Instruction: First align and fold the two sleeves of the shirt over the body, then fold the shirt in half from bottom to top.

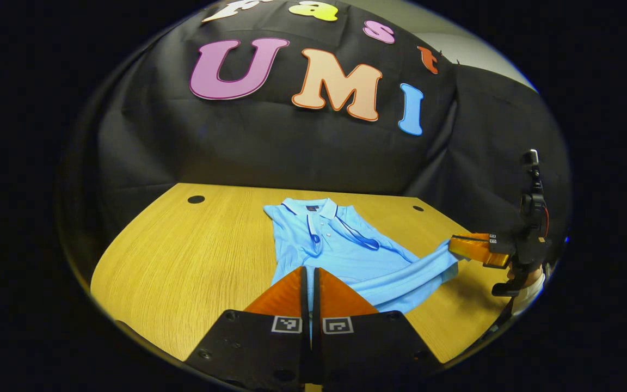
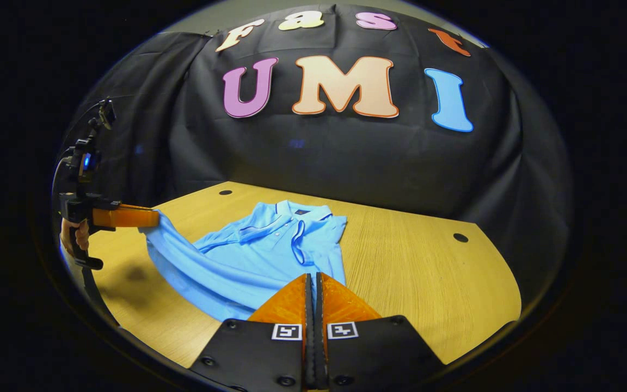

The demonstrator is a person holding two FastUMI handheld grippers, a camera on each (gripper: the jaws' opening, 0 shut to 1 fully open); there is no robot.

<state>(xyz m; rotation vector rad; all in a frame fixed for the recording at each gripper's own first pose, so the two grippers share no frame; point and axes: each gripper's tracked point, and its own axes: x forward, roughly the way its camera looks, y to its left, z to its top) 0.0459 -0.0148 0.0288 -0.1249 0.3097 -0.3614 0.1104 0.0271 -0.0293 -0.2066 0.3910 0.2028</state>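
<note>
With both sleeves already lying over its body, the shirt rests on the table, its hem raised. Left gripper and right gripper each pinch a hem corner; the bottom-to-top fold remains unfinished.

Recording booth: black cloth wall, wooden table
</note>
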